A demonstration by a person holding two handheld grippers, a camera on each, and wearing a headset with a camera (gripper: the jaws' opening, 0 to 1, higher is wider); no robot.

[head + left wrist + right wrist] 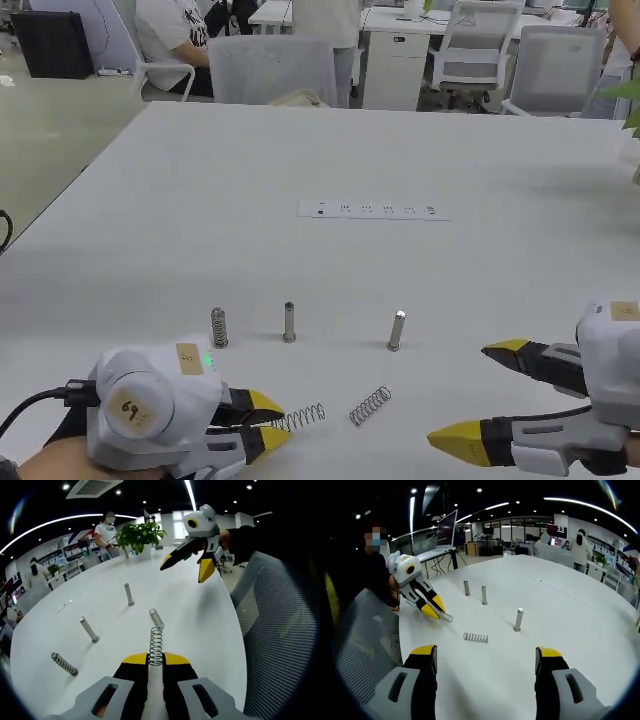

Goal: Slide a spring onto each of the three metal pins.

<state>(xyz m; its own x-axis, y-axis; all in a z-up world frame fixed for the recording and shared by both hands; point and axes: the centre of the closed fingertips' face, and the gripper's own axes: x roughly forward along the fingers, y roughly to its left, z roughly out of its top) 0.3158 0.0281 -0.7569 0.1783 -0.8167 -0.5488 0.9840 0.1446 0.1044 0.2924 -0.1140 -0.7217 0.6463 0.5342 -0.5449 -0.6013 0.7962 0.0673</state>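
Note:
Three metal pins stand in a row on the white table (420,160). A spring sits over the left pin (219,328) (64,663) (466,587). The middle pin (289,322) (89,629) (483,594) and the right pin (397,330) (129,594) (518,619) are bare. My left gripper (268,420) (156,659) is low at the near edge, shut on one end of a spring (300,417) (156,645) that points toward the pins. A second spring (370,405) (156,618) (475,637) lies loose on the table just beyond it. My right gripper (480,395) (486,655) hovers at the near right, open and holding nothing.
A white strip with small dark marks (367,210) lies flat farther back on the table. Grey office chairs (270,68) and a seated person (175,40) are beyond the far edge. A mesh chair back (280,630) is close beside the table's near edge.

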